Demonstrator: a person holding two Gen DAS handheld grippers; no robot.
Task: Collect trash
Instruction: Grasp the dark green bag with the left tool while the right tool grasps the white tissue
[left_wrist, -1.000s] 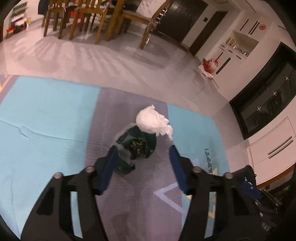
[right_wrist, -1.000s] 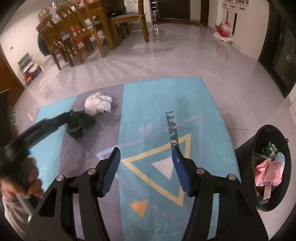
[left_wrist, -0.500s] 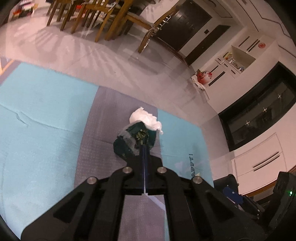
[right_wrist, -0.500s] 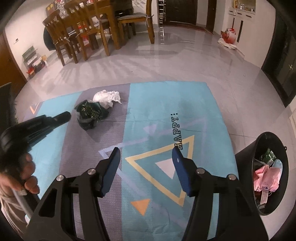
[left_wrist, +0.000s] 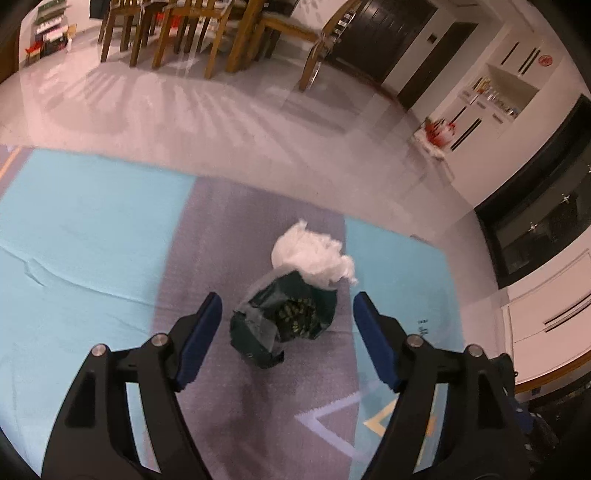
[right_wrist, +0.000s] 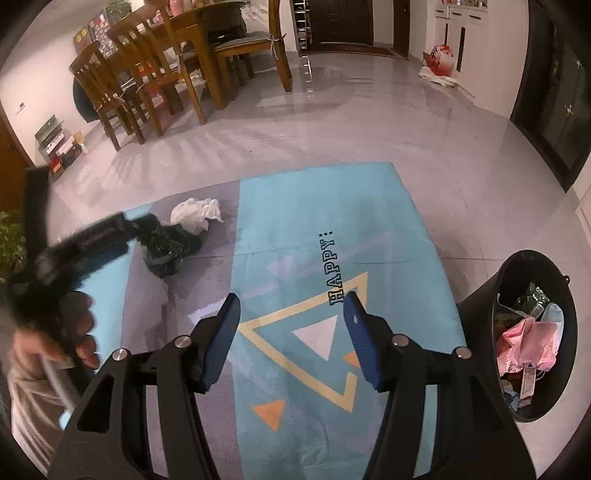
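Note:
A crumpled dark green wrapper (left_wrist: 284, 319) lies on the grey stripe of the rug, touching a crumpled white paper wad (left_wrist: 310, 256) just behind it. My left gripper (left_wrist: 286, 321) is open, its blue fingers on either side of the wrapper, not touching it. In the right wrist view the wrapper (right_wrist: 168, 249) and the paper wad (right_wrist: 195, 214) lie far left, with the left gripper blurred over them. My right gripper (right_wrist: 290, 325) is open and empty above the rug. A black trash bin (right_wrist: 532, 339) holding pink and green trash stands at the right.
The blue and grey rug (right_wrist: 314, 240) with "HAPPY" lettering lies on a glossy tile floor. Wooden chairs and a dining table (right_wrist: 177, 62) stand at the back left. White cabinets and a dark glass unit (left_wrist: 535, 229) line the right wall. A red bag (right_wrist: 439, 61) sits by the wall.
My left gripper was shut on the green wrapper half a second ago; now it is open and the wrapper lies on the rug between its fingers. The right gripper has barely moved.

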